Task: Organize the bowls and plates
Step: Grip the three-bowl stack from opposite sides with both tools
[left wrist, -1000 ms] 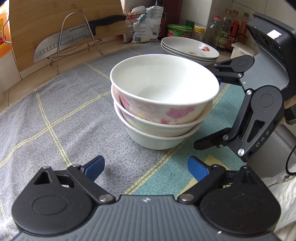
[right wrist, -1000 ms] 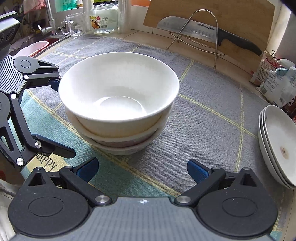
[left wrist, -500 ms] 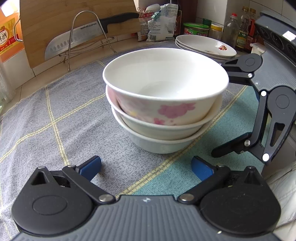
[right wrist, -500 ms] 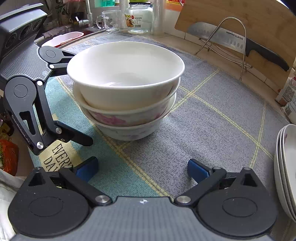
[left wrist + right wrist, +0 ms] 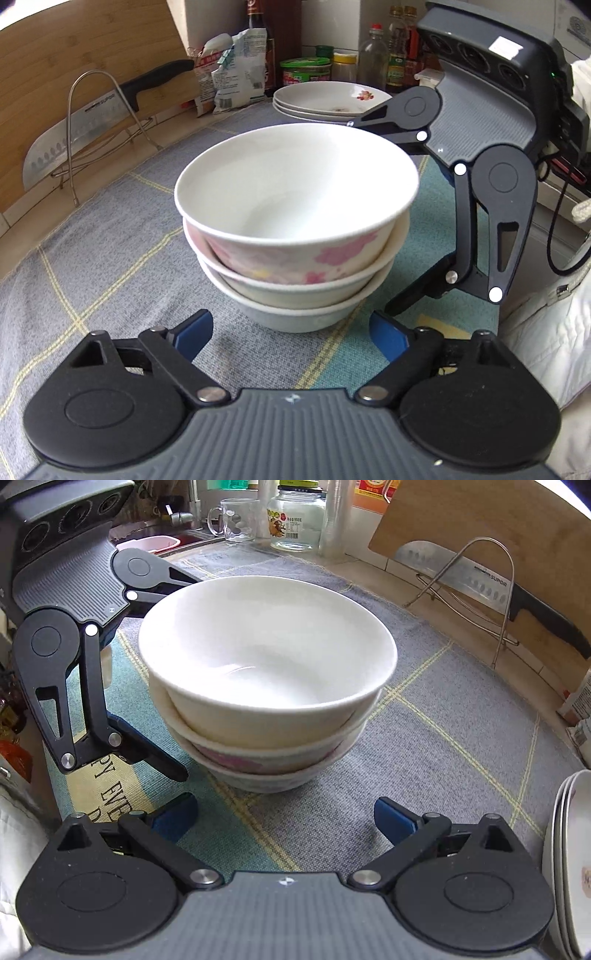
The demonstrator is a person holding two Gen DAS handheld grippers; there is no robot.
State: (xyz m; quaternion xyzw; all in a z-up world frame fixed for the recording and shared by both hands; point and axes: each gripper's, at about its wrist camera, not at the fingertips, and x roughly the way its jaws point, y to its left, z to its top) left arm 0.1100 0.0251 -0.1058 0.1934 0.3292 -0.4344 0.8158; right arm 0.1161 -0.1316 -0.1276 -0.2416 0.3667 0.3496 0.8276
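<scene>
Both grippers, left (image 5: pixel 290 326) & right (image 5: pixel 284 812), open, flank bowl stack (image 5: pixel 295 229), left's jaws just narrowing, empty; next: probably grip stack w/ both.

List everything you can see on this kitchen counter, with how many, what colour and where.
bowls: three, white with pink flowers, nested mid-mat
plates: three, white, stacked at mat's far edge
mat: one, grey and teal, covering counter
knife: one, steel with black handle, on wire rack
cutting board: one, wooden, against wall
glass jar: one, clear, by sink
glass mug: one, clear, beside jar
left tool: open, before bowls, jaws just closing, nothing between
right tool: open, before bowls
</scene>
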